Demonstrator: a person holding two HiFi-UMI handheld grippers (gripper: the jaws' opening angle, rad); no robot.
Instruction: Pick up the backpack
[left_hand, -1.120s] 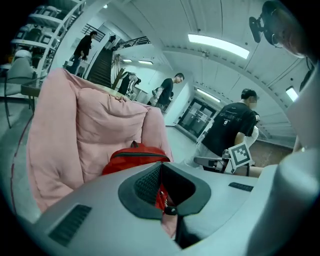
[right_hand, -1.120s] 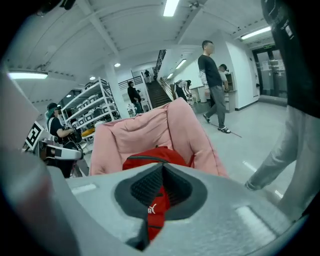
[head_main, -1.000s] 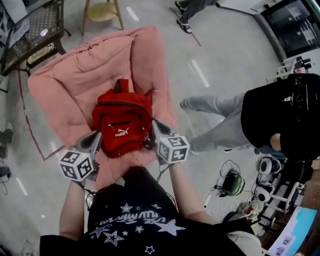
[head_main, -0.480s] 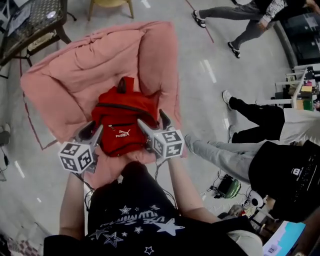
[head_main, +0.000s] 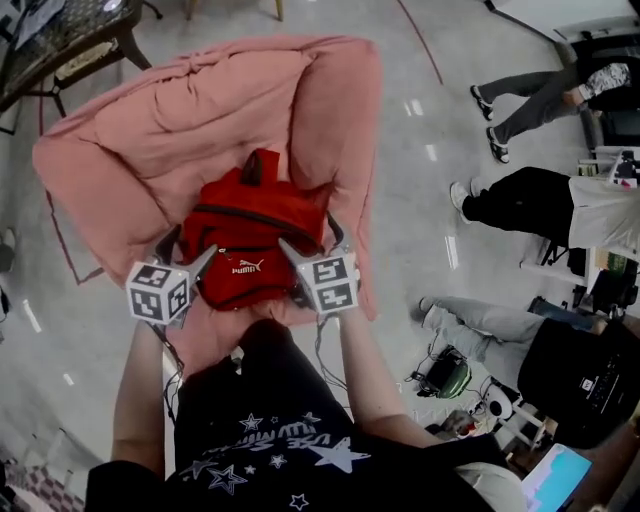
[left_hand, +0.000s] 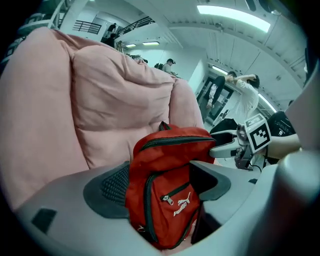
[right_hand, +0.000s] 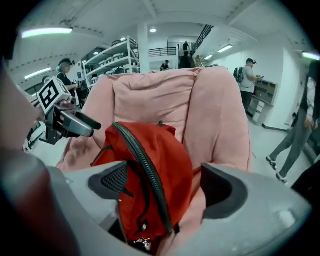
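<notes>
A red backpack (head_main: 252, 232) with a white logo sits upright in a pink padded armchair (head_main: 200, 110). My left gripper (head_main: 188, 251) is at its lower left corner and my right gripper (head_main: 310, 238) at its lower right corner. In the left gripper view the backpack (left_hand: 167, 150) stands between the jaws of the left gripper (left_hand: 161, 172), which are opening; the pads do not squeeze it. In the right gripper view the backpack's zipped side (right_hand: 150, 150) lies between the opening jaws of the right gripper (right_hand: 164, 170), near the left pad, with pink cushion by the right pad.
A dark table (head_main: 60, 40) stands at the back left of the chair. People (head_main: 540, 210) stand or sit on the shiny floor to the right, with cables and gear (head_main: 445, 370) near them. White shelving (right_hand: 112, 57) rises behind the chair.
Both grippers have come down and forward onto the backpack's lower corners. Their jaws, together a second ago, now stand wide on either side of the fabric.
</notes>
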